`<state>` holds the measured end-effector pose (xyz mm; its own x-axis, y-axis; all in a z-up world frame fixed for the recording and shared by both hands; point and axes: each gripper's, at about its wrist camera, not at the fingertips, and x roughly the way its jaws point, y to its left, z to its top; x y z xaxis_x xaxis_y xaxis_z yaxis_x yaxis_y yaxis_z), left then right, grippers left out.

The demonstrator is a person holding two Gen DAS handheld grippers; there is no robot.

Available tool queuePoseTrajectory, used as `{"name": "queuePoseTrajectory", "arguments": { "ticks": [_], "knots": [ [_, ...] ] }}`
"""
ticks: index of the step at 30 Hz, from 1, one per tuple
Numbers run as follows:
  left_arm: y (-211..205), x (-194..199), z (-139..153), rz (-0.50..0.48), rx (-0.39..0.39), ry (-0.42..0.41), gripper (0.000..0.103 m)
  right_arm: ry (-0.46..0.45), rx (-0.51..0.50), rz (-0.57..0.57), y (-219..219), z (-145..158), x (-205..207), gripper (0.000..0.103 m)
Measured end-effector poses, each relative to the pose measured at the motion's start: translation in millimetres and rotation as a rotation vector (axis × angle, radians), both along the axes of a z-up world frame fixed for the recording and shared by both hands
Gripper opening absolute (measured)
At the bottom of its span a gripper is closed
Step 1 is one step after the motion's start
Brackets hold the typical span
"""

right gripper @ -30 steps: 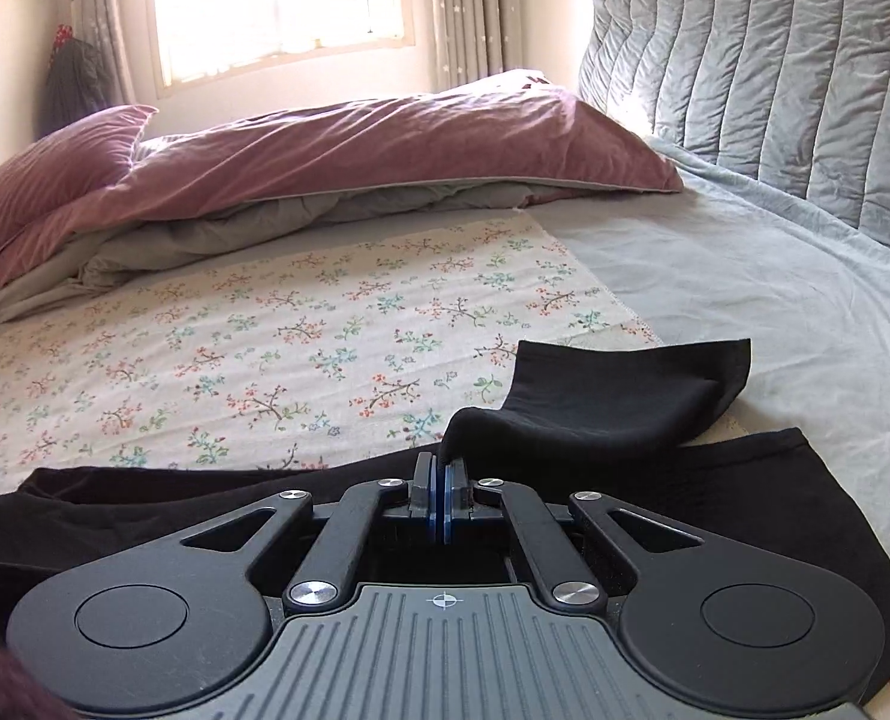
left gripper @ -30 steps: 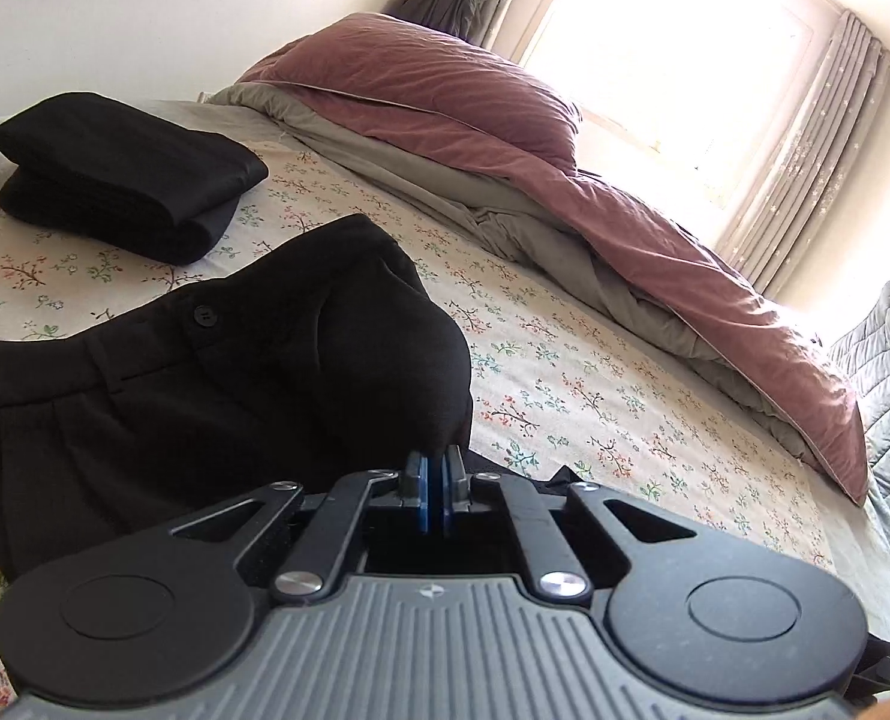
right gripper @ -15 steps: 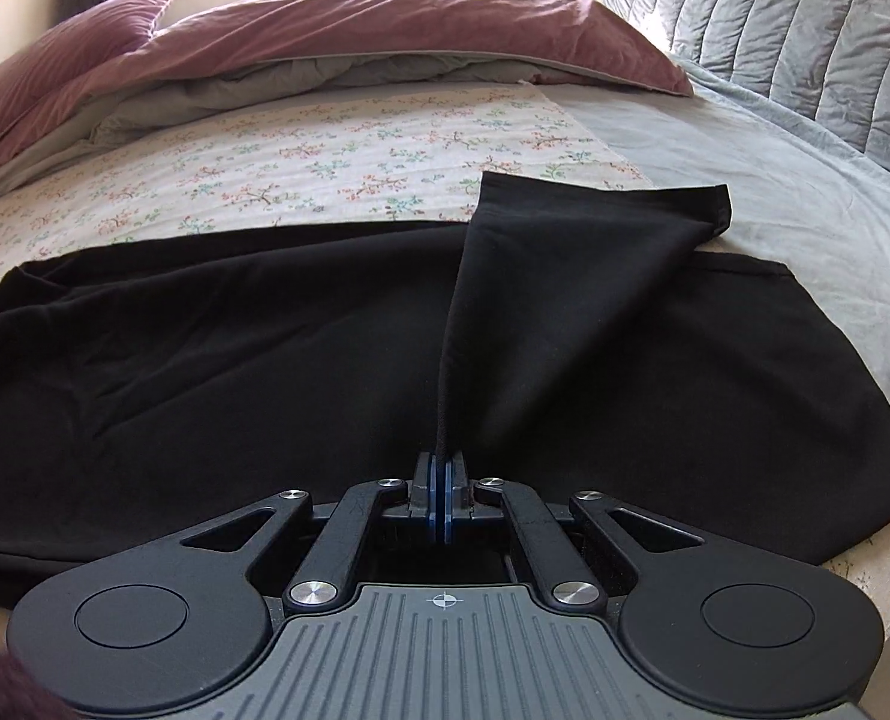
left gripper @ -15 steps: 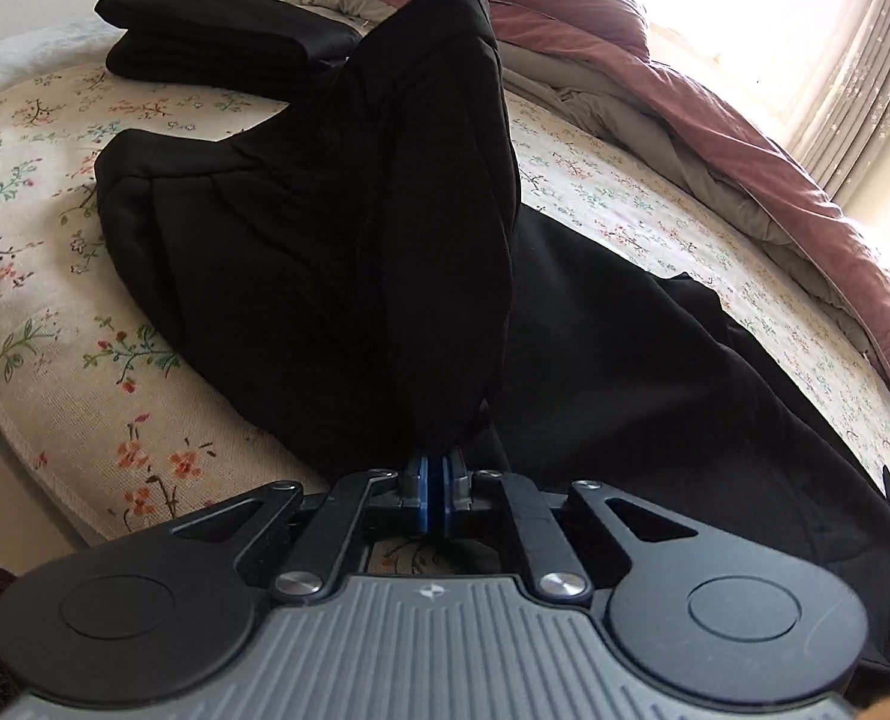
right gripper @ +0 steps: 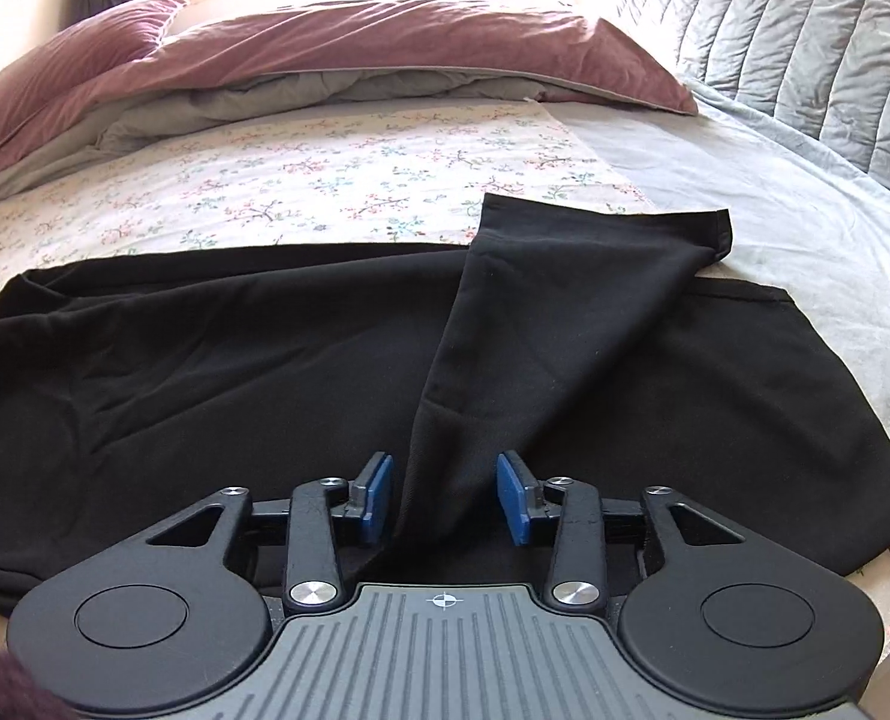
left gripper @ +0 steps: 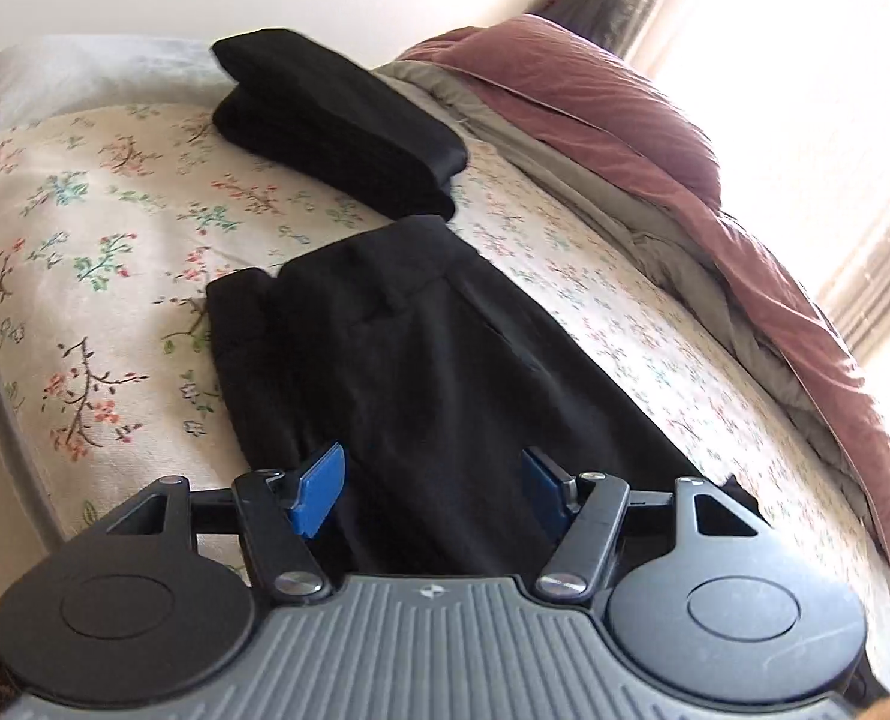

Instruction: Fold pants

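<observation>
Black pants (left gripper: 421,372) lie folded lengthwise on the floral bed sheet (left gripper: 85,228), waistband toward the far end in the left wrist view. My left gripper (left gripper: 433,489) hovers over the waist part with its jaws opening wide; the cloth lies between and below the blue pads (left gripper: 322,489) without being pinched. In the right wrist view the pants' legs (right gripper: 235,360) stretch across the bed, and one leg end (right gripper: 565,312) is flipped up over the other toward its cuff. My right gripper (right gripper: 445,495) has its jaws opening, the fold of cloth loose between them.
A second, folded pair of black pants (left gripper: 337,120) sits at the far end of the bed. A maroon duvet (right gripper: 337,54) with grey lining is bunched along the window side. A grey quilted headboard (right gripper: 805,36) stands right. The bed's near edge (left gripper: 1,396) is close.
Both grippers brought the lifted cloth down toward the near edge and let go: their jaws went from shut on the fabric to apart. The raised waist part now lies flat.
</observation>
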<state>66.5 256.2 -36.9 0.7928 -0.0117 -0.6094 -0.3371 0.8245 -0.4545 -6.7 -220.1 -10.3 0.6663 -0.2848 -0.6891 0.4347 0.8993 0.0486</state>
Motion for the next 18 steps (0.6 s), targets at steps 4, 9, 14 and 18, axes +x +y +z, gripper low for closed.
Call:
{"name": "queuePoseTrajectory", "arguments": {
  "ticks": [4,9,14,18],
  "knots": [
    [25.7,5.5,-15.5,0.08,-0.117,0.049,0.06,0.015,-0.023,-0.002,-9.0,2.8,12.9,0.042],
    [34.2,7.8,-18.4,0.103,-0.155,0.009,0.016,0.034,-0.004,-0.025,-19.3,-5.2,24.7,0.03],
    [24.9,0.5,0.9,0.074,-0.037,-0.061,0.016,-0.013,-0.033,-0.062,-20.1,2.8,16.8,0.0],
    [32.6,0.8,-2.1,0.074,-0.07,-0.047,0.021,-0.023,-0.048,-0.046,-21.4,9.4,11.4,0.0]
  ]
}}
